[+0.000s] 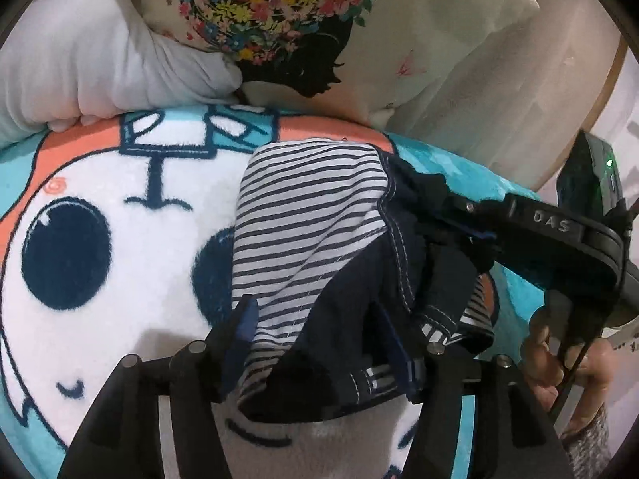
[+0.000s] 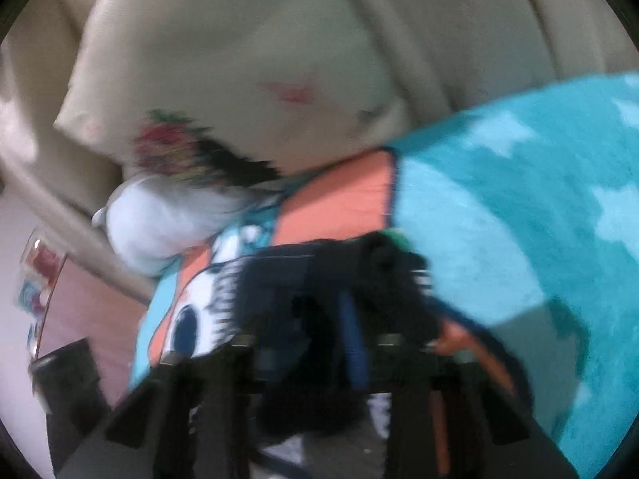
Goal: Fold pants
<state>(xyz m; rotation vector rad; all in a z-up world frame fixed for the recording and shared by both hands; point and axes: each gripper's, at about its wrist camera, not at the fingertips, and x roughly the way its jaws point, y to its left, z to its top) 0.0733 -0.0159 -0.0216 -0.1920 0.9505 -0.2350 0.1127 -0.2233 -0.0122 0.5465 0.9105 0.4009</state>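
The pants [image 1: 315,239] are dark navy with a white and navy striped lining, bunched up over a cartoon blanket [image 1: 120,219]. My left gripper [image 1: 315,331] is shut on the pants, with the striped cloth pinched between its blue-padded fingers [image 1: 245,319]. My right gripper [image 1: 451,215] comes in from the right in the left wrist view and is shut on the dark edge of the pants. The right wrist view is blurred; there the right gripper [image 2: 319,327] holds dark cloth of the pants [image 2: 287,279] between its fingers.
The blanket [image 2: 519,207] is teal, orange and white. Behind it lie a floral cushion [image 1: 279,20], a white pillow [image 1: 100,60] and a beige sofa back [image 2: 279,40]. A person's hand [image 1: 559,363] holds the right gripper. A pinkish floor [image 2: 88,311] lies to the left.
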